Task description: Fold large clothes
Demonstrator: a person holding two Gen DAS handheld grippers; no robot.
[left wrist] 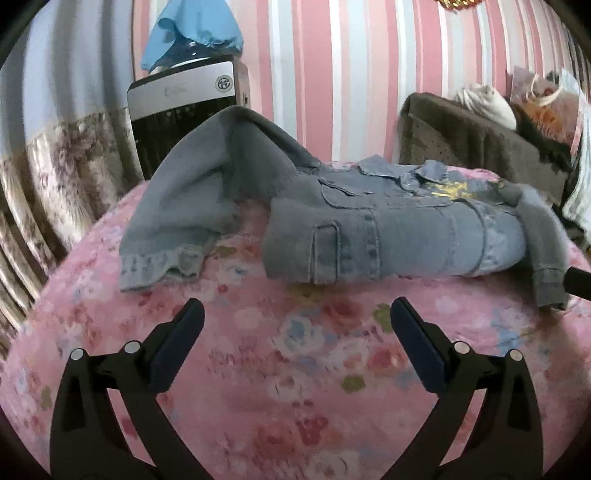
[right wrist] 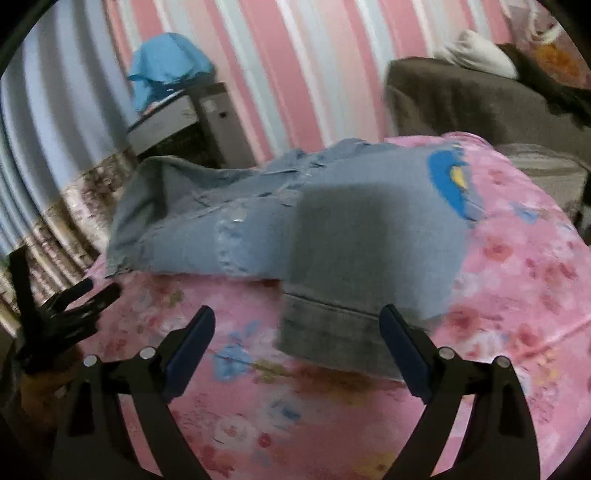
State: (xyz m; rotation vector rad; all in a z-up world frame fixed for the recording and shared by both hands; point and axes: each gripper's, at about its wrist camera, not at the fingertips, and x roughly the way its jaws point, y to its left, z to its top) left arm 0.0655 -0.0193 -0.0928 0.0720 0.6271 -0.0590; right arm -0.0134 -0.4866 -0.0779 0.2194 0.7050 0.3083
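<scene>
The wall [left wrist: 332, 74] behind has pink, white and pale blue stripes, and a soft pink bed cover with flowers [left wrist: 277, 369] fills the front of both views. On the cover lies a grey-blue denim jacket [left wrist: 369, 236], spread out sideways. Its buttoned front faces up, with a chest pocket flap and a yellow picture near the collar. One long sleeve [left wrist: 177, 206] bends up and over to the left, and its cuff rests on the cover. The other sleeve [left wrist: 543, 251] hangs down on the right side.

The left gripper [left wrist: 297, 317] hovers over the bare cover, just in front of the jacket's bottom edge. Its two black fingers are spread wide and hold nothing.

The right gripper [right wrist: 297, 325] is spread wide too. The cuff of the near sleeve [right wrist: 332, 325] lies between its two fingers, but the fingers do not pinch it. This view is a bit blurry. At its left edge you can see the other gripper, low over the cover.

Behind the bed stands a silver and black machine [left wrist: 184, 103] with a bright blue cloth [left wrist: 192, 33] draped on top. To the right is a brown blanket [left wrist: 480, 147] with a white bundle [left wrist: 487, 99] on it. A flowery curtain [left wrist: 55, 166] hangs on the left.
</scene>
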